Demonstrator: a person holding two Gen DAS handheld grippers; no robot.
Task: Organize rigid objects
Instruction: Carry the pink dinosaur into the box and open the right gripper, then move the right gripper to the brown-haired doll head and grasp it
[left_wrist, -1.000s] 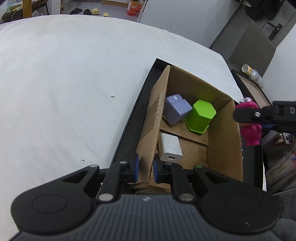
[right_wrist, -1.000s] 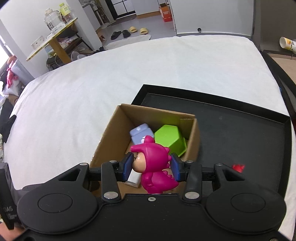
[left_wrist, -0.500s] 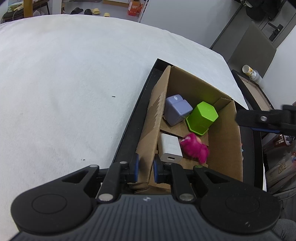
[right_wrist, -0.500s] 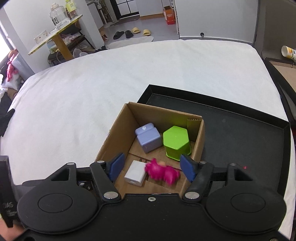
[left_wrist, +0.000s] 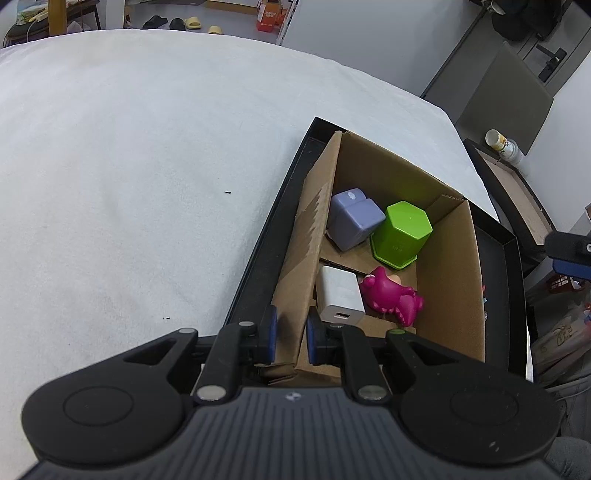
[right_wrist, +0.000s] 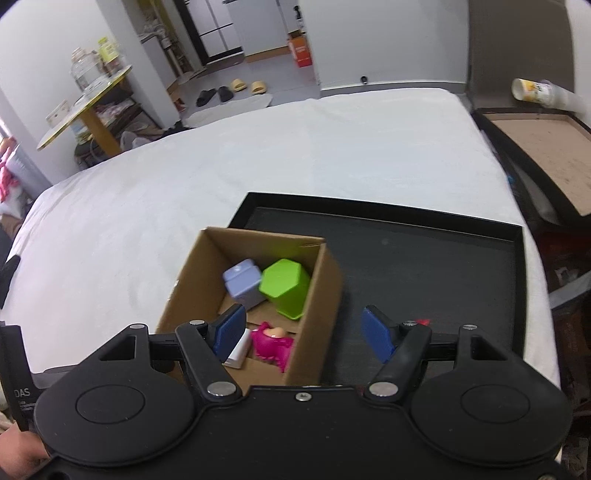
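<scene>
Surface: white cloth-covered table (left_wrist: 129, 166) with a black tray (right_wrist: 424, 258) on it; a domestic room with slippers and a side table lies behind.
Box: cardboard box (left_wrist: 447, 280) stands inside the tray at its left end, open at the top.
Contents: purple block (left_wrist: 354, 219) and green hexagonal cup (left_wrist: 402, 232) sit touching at the far end; white charger (left_wrist: 340, 295) and pink dinosaur figure (left_wrist: 391, 299) lie side by side at the near end, the figure on its side.
Left gripper (left_wrist: 290, 334): jaws closed on the box's near-left wall, steadying it.
Right gripper (right_wrist: 303, 332): jaws spread wide and empty, above the box's near right edge.
Progress: four items are boxed; the table shows nothing loose, so the task looks nearly or fully done.
Left view only: the pinch on the cardboard wall and the charger's port.
Right view only: the tray's bare floor beside the box, with a small red speck near the right finger.
</scene>
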